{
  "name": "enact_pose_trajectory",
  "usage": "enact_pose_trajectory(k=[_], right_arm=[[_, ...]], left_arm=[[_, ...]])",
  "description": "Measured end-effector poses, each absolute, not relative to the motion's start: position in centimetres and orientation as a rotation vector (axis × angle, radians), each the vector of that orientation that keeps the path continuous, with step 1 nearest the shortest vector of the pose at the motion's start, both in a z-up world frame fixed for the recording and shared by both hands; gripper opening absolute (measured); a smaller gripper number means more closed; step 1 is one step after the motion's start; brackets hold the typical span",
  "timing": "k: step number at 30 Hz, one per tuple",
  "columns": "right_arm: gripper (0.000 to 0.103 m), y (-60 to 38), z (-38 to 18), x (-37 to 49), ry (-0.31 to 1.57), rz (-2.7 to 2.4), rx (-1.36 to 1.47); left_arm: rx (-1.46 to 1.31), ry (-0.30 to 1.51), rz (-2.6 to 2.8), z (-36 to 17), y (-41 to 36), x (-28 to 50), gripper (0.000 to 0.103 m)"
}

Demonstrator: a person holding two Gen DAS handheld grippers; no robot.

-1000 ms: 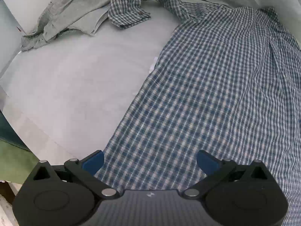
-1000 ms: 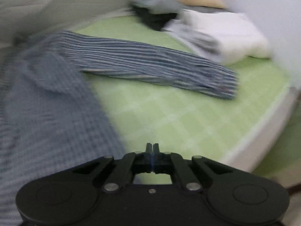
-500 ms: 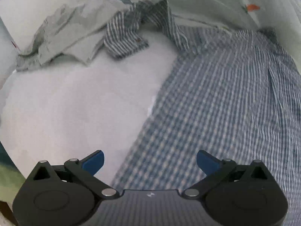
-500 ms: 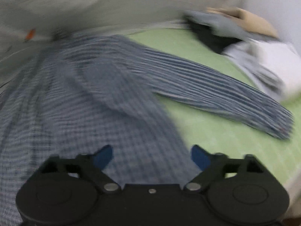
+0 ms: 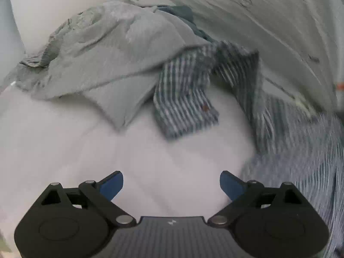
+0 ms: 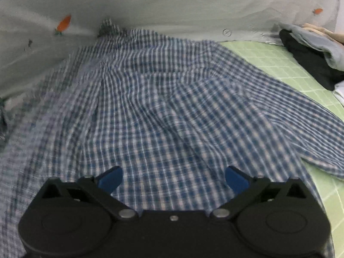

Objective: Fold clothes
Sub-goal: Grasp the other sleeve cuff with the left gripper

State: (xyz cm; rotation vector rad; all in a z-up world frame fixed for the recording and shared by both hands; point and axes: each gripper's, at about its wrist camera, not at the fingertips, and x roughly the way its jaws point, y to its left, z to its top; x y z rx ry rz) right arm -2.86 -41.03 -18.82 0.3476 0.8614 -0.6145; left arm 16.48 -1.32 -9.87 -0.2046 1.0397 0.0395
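Now both jaws spread, empty: right gripper (image 6: 173, 177) formerly pinched, above checked shirt (image 6: 163, 107).

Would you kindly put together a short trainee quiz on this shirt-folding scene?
1. True or false: the right tool grips the checked shirt.
2. Which colour is the sheet beside the shirt's sleeve: A green, B red, C black?
3. What lies against the shirt's cuff in the left wrist view?

Key: 1 false, nothing is between its opening jaws; 2 A; 3 a crumpled grey garment.
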Motion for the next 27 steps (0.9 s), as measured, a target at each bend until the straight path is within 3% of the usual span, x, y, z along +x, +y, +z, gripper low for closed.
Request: enact_pose_trajectory(k=[6,8,10,11,12,13,27], right_arm=[[0.103,-40.4,-19.5,-2.7,0.835,-0.634,0.304],[0.103,-40.2,-19.8,-2.6,0.814,-0.645,0.301],[0.103,-40.0,-20.0,-2.6,0.784,-0.658,0.295],[0.103,-40.0,-20.2,-2.4,0.771,-0.665,0.293],[0.103,-40.0,-20.3,-2.3,0.759,-0.671,0.290],[0.103,-39.9,-20.3,-2.3,0.747,-0.676,0.288],[0.103,-39.2,-20.9,-3.2,0.657,-0.668,0.248]], left_arm=[[-0.258,1.019,0.070,-11.7,-1.5,21.7,0.094],[-0.255,1.023,0.066,-12.3,-1.8,22.6,0.083],[-0.246,1.029,0.064,-12.8,-2.1,23.1,0.064],[-0.228,1.023,0.073,-12.8,-2.3,23.1,0.045],[-0.210,1.016,0.081,-12.8,-2.4,23.1,0.033],[-0.208,1.012,0.084,-12.7,-2.4,23.0,0.000],[-0.273,0.957,0.172,-7.4,6.1,12.6,0.001]])
